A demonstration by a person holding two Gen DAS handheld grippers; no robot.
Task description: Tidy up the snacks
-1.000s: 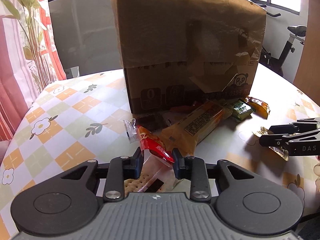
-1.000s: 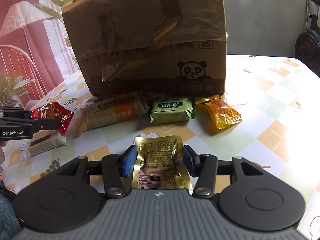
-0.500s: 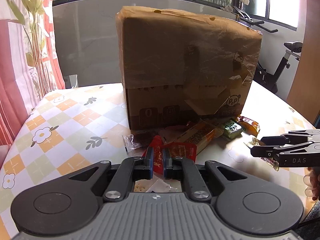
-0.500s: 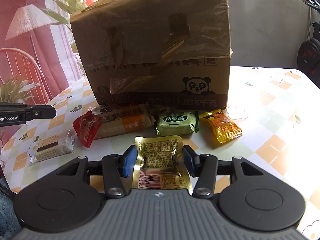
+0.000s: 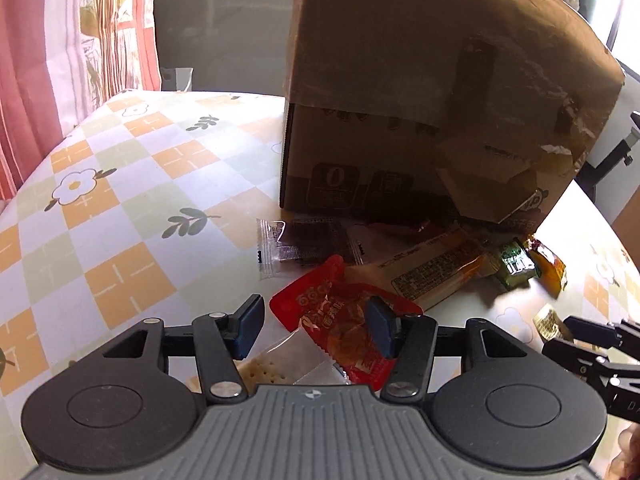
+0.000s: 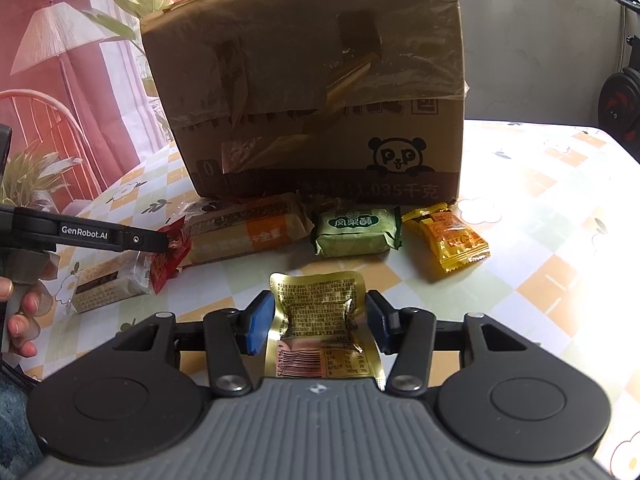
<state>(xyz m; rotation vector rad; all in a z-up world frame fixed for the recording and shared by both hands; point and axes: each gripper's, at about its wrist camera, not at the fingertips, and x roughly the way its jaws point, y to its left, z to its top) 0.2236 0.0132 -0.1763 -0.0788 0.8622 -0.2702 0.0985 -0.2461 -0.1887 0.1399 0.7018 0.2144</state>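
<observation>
My left gripper (image 5: 314,330) is open over a red snack packet (image 5: 340,326) that lies on the table on top of a clear cracker pack (image 5: 268,368). My right gripper (image 6: 318,326) is open around a gold foil packet (image 6: 320,316) lying flat on the table. In the right wrist view, the left gripper (image 6: 156,240) reaches in from the left above the red packet (image 6: 170,254) and cracker pack (image 6: 104,286). A long orange-and-beige bar (image 6: 244,230), a green pastry pack (image 6: 356,230) and a yellow candy pack (image 6: 450,240) lie in a row by the box.
A big cardboard box (image 6: 316,92) stands on the flowered checked tablecloth (image 5: 120,208) behind the snacks. A clear dark-filled wrapper (image 5: 304,244) lies at the box's left corner. A chair (image 6: 48,128) and curtains are to the left, an exercise bike (image 6: 620,92) to the right.
My left gripper held the red packet shut half a second ago; it has opened and the packet now lies on the cracker pack. The right gripper and gold packet stayed put.
</observation>
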